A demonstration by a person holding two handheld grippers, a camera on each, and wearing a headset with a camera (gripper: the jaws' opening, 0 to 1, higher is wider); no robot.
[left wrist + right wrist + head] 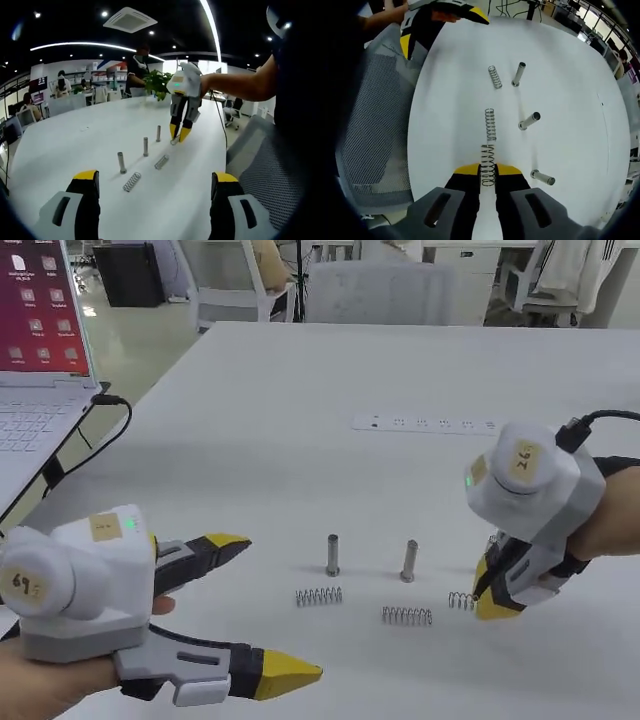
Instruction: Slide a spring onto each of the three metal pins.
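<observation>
Gripping the right spring (488,156) by its near end, the right gripper (488,172) has its jaws closed on the coil. The yellow tips are down at the surface (560,60). The rest of the spring runs forward out of the jaws and lies flat. The head view shows the same hold: right gripper (490,600) tilted down, spring (461,600) projecting toward the middle.

The right pin (542,177) stands just beside those jaws, upright and bare. In line beyond it stand the middle pin (529,121) and the left pin (518,74), both upright and bare. The middle spring (490,124) lies loose on the surface, near the tip of the held one and in line with it. The left spring (494,76) lies loose beside the left pin. In the head view each loose spring (407,616) (319,596) lies on the near side of its pin (409,560) (333,554), not touching it.

The left gripper (155,177) hangs low over the near left of the surface, jaws wide open and empty, well apart from the springs. Its view takes in the whole row, with the right gripper (179,134) at the far end. The head view shows the left gripper (272,606) in a hand.

Further out, a power strip (425,424) lies mid-surface. An open laptop (25,370) sits at the left edge. A mesh chair (375,125) stands beside the surface.
</observation>
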